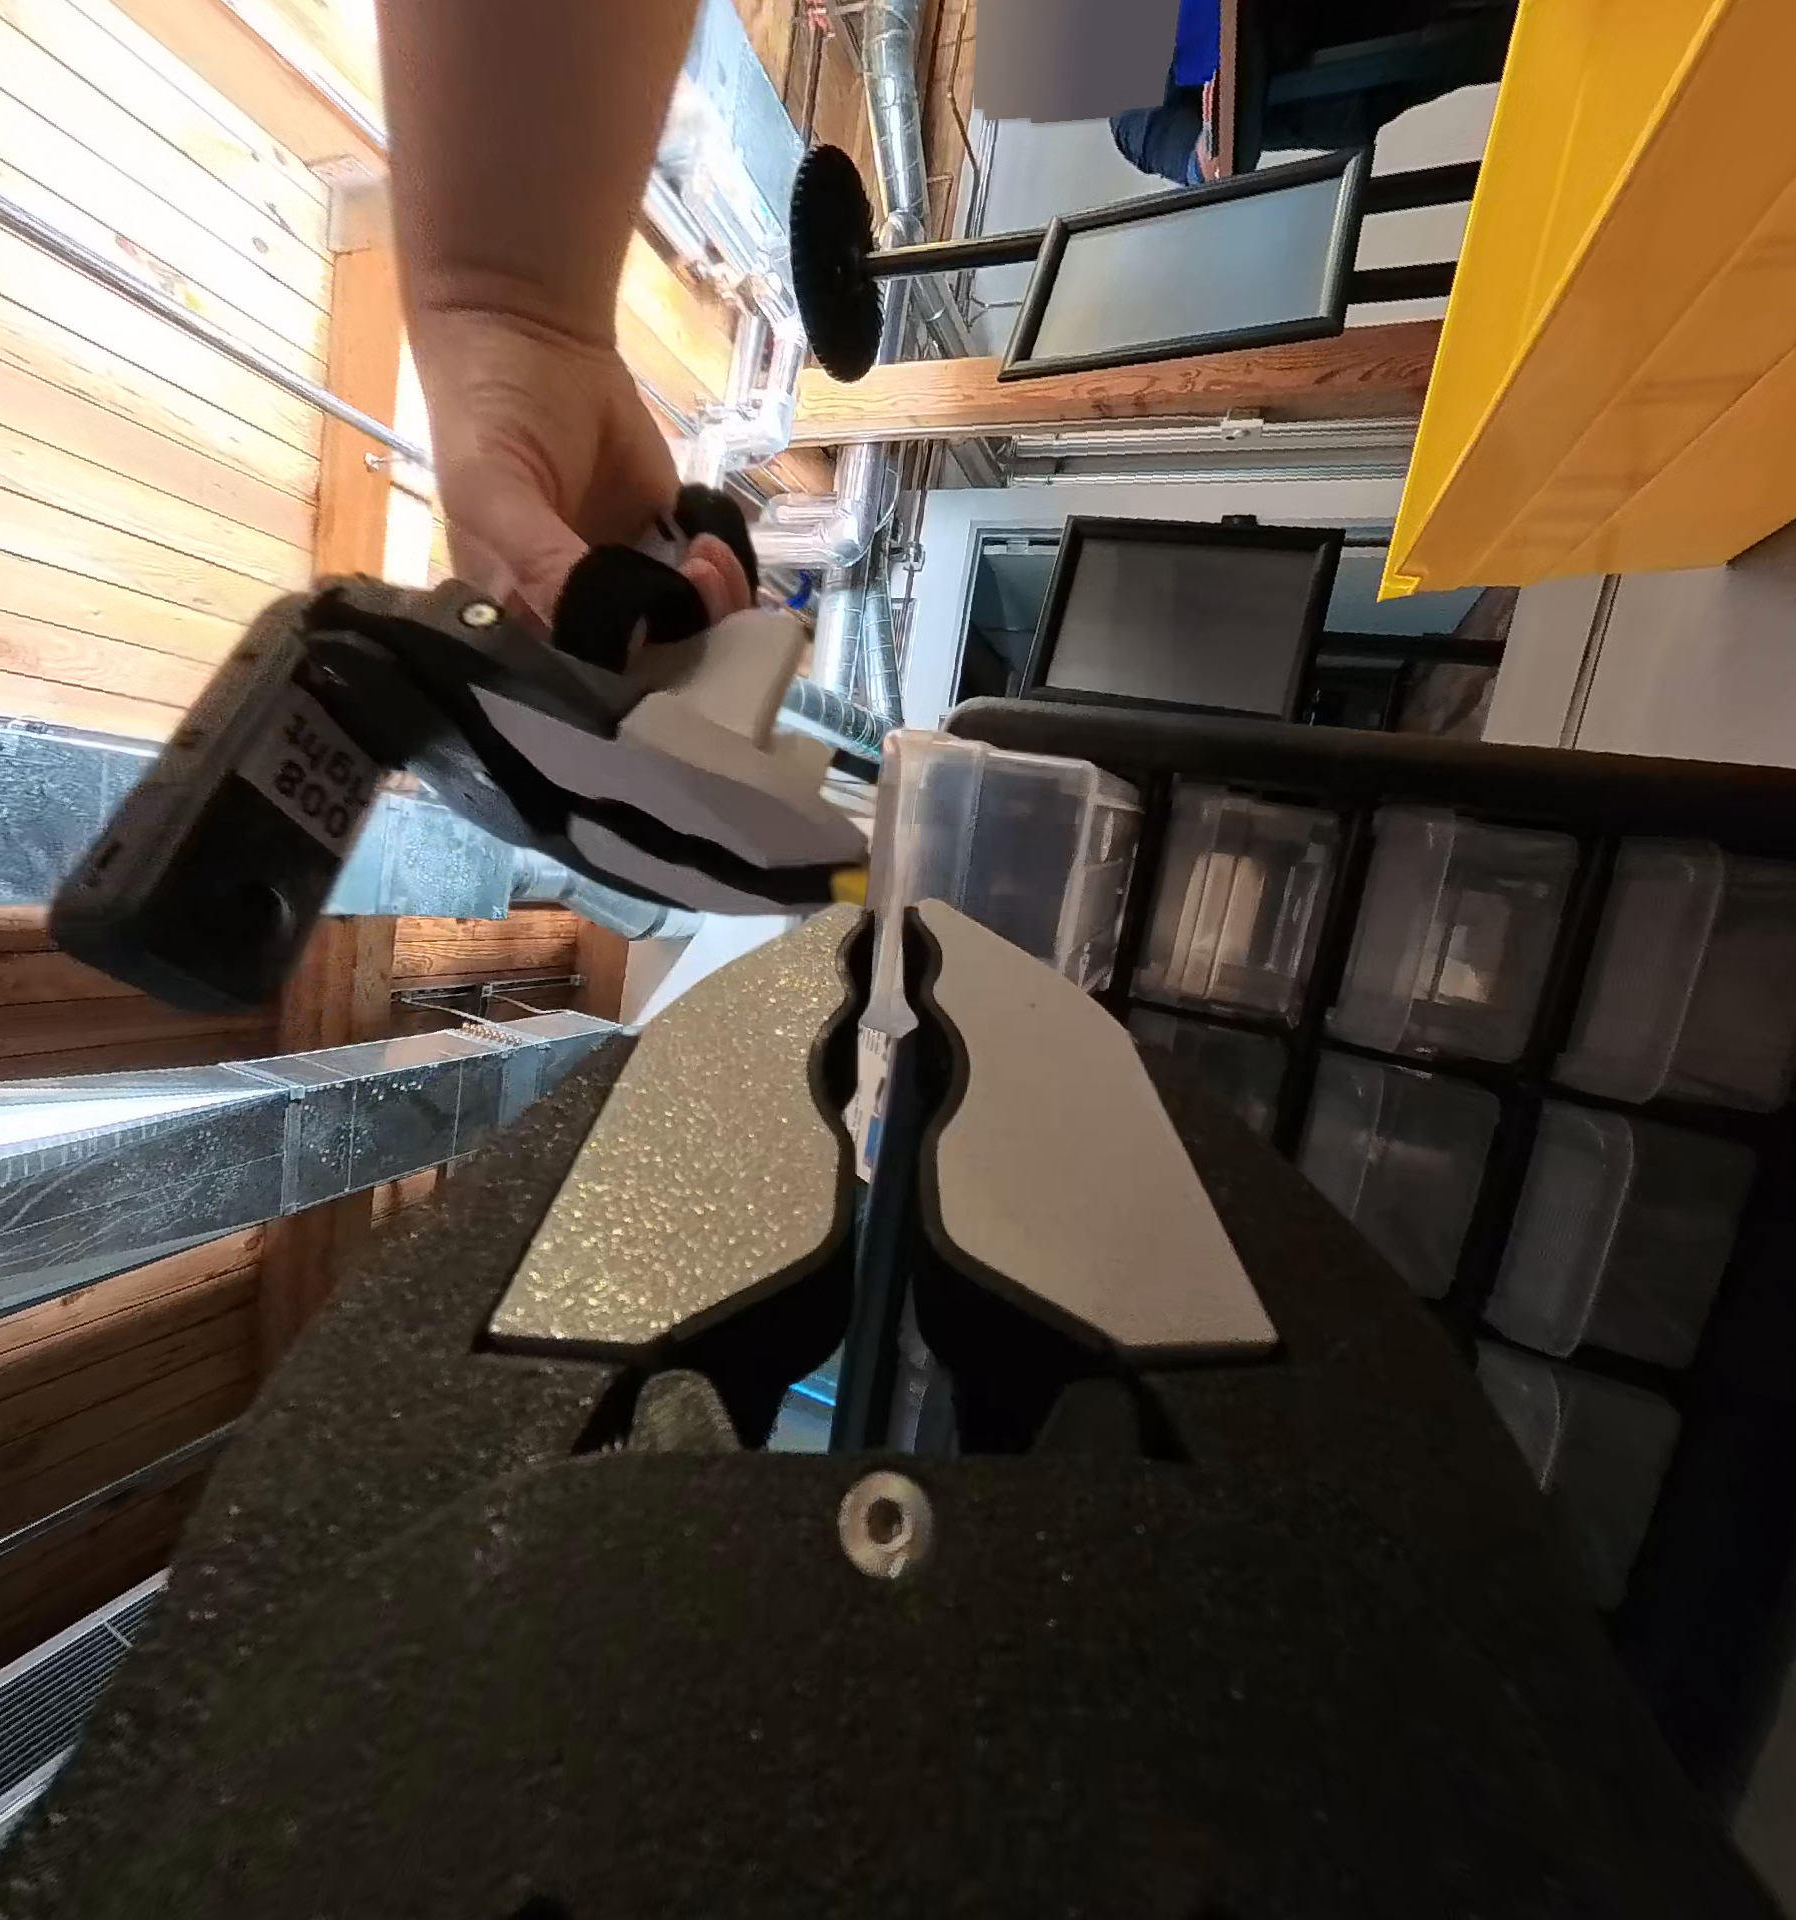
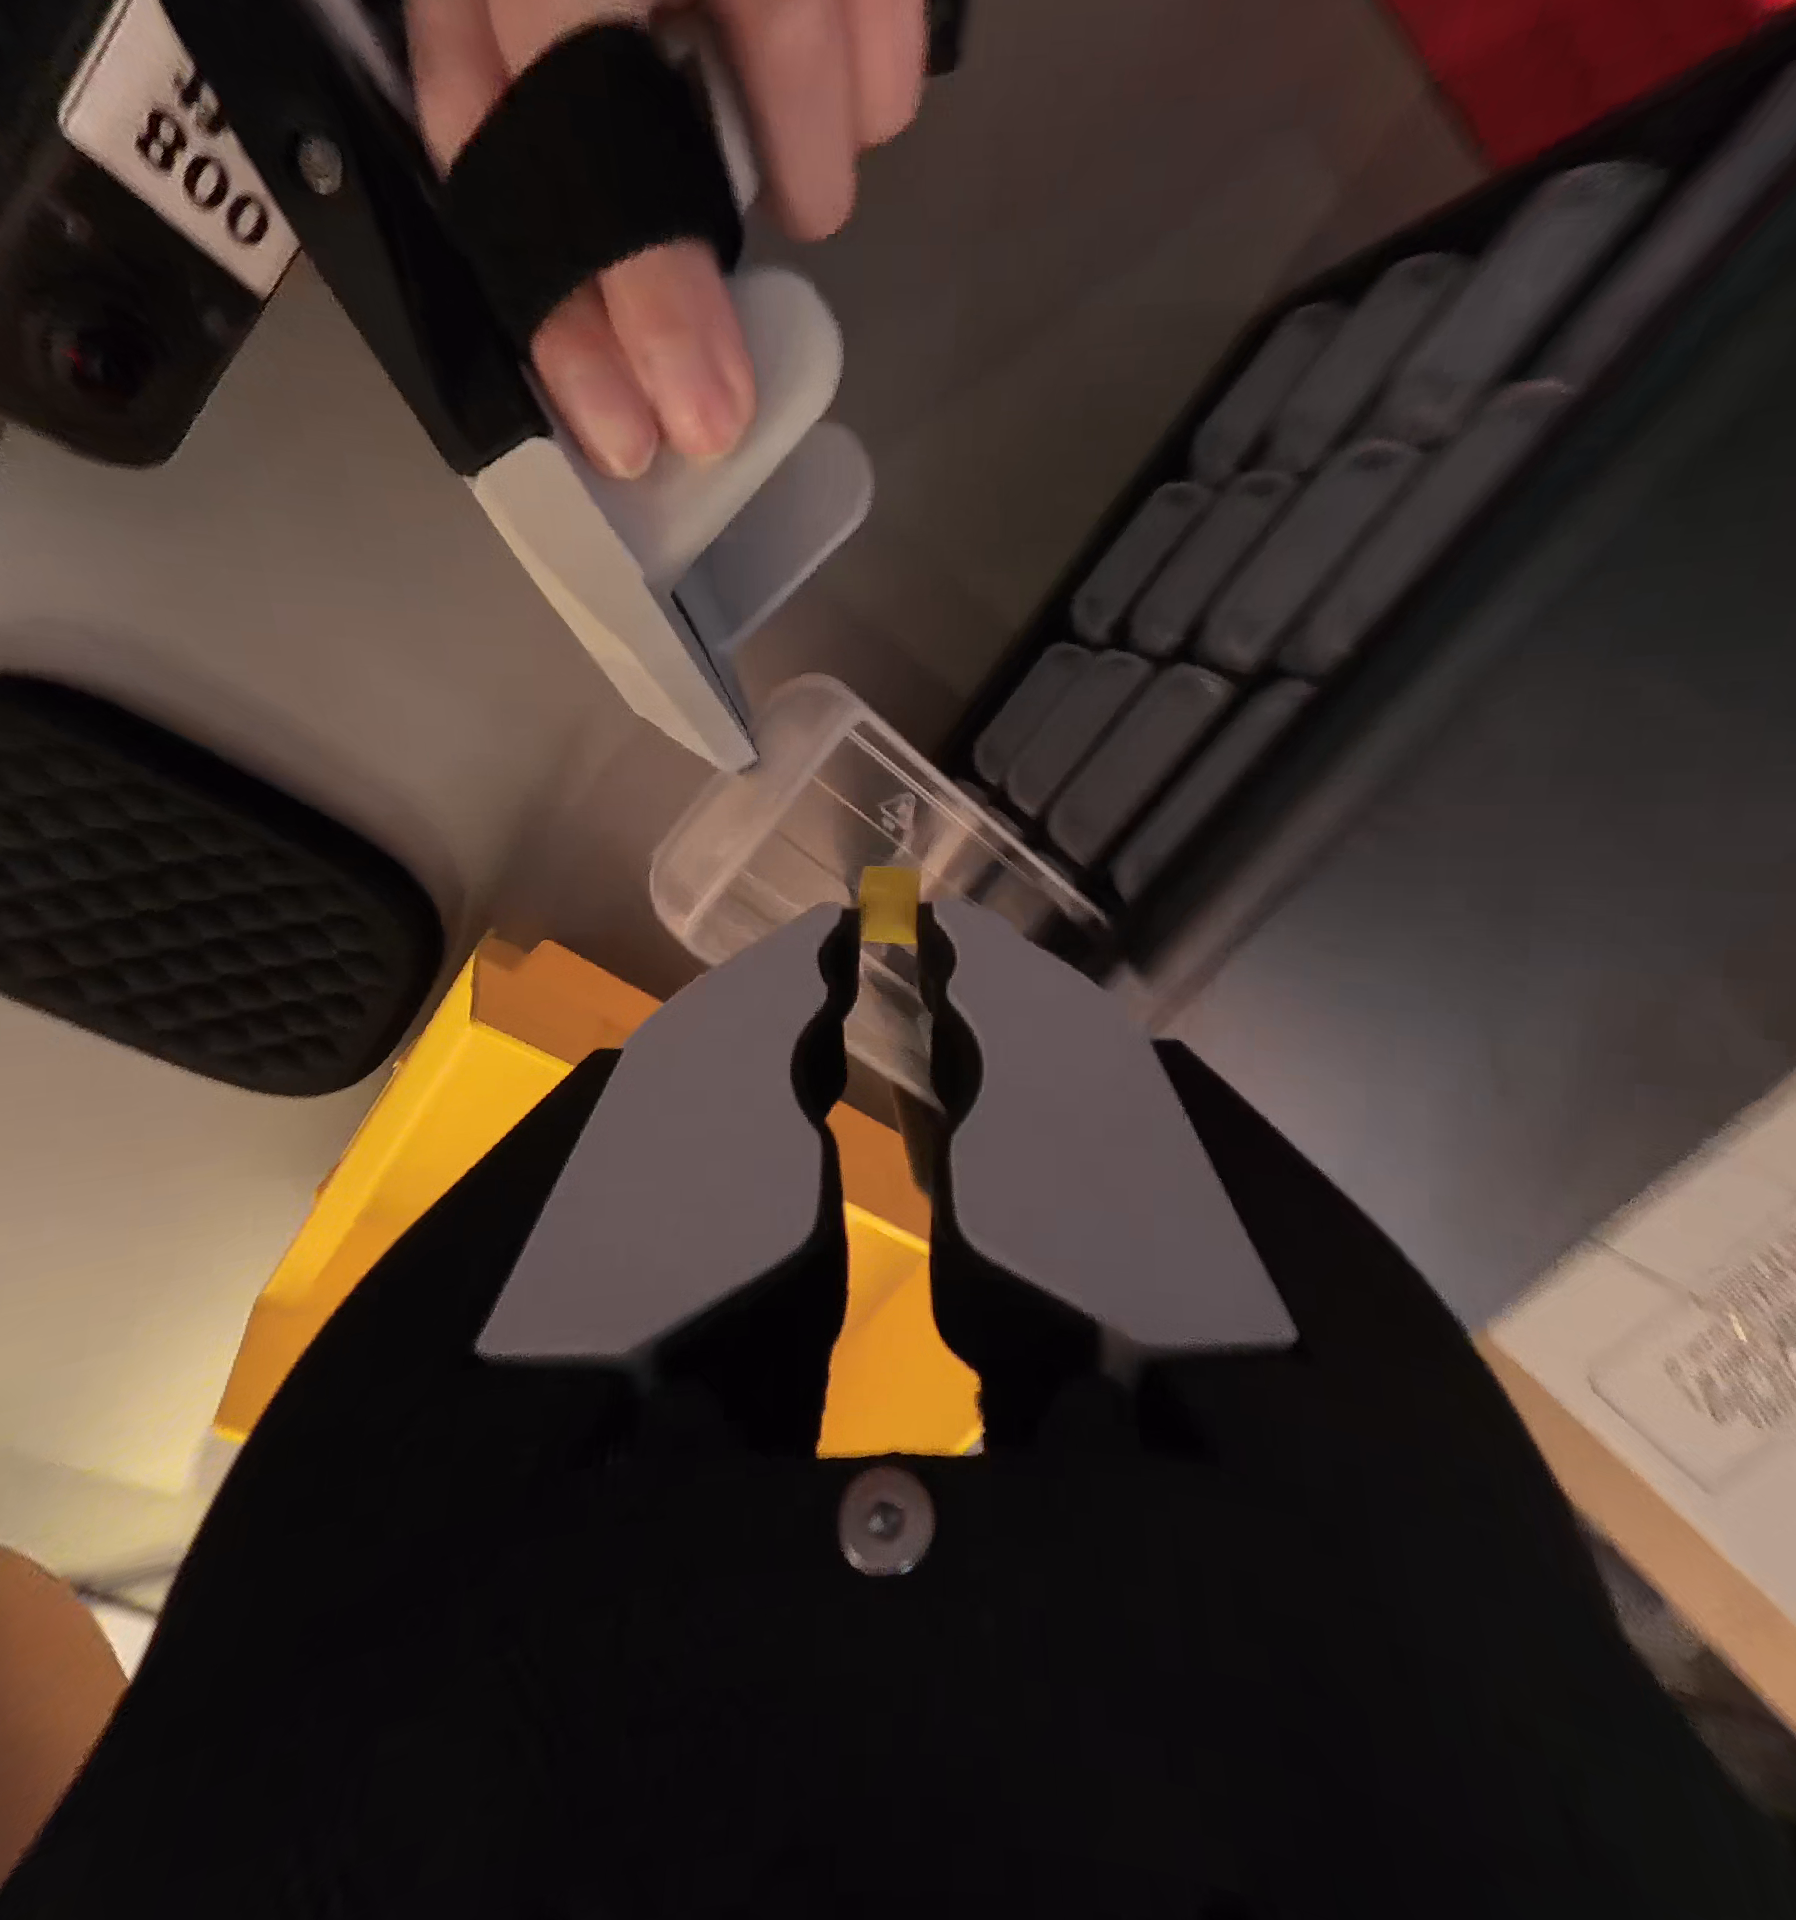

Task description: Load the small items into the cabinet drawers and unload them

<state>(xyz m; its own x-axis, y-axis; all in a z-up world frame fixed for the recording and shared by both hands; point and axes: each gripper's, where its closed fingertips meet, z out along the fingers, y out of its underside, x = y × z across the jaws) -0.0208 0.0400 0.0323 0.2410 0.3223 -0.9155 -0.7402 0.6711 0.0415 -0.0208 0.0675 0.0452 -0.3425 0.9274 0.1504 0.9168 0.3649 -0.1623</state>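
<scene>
A workshop with timber-clad walls and metal ducting forms the backdrop in the left wrist view, while the right wrist view looks down on a pale table (image 2: 374, 582) carrying a black cabinet (image 2: 1652, 582) of small clear drawers.

The left gripper (image 1: 886, 940) has its fingers pressed almost together on the front lip of a clear drawer (image 1: 987, 831) that is pulled out of the cabinet's corner slot. The right gripper (image 2: 892, 914) has its fingers pinching a small yellow item (image 2: 889, 902), held right at the drawer's open mouth. In this view the drawer (image 2: 842, 810) juts out from the cabinet toward the fingers, with the left gripper's grey tip touching its outer end. A yellow bin (image 2: 437, 1164) sits just beside the drawer, on the side away from the cabinet, and a black quilted pad (image 2: 146, 883) lies farther out beyond the bin.

The main risk appears to be the item missing the drawer: it is held only by its end at the very tips, and a release off-centre could send it over the drawer's rim onto the table or into the bin. The left grip looks thin too, on a slick plastic edge; if it slips, the drawer may sag or drop out of its slot. The two grippers are crowded close at the drawer, so a nudge from either could knock the other's hold.
</scene>
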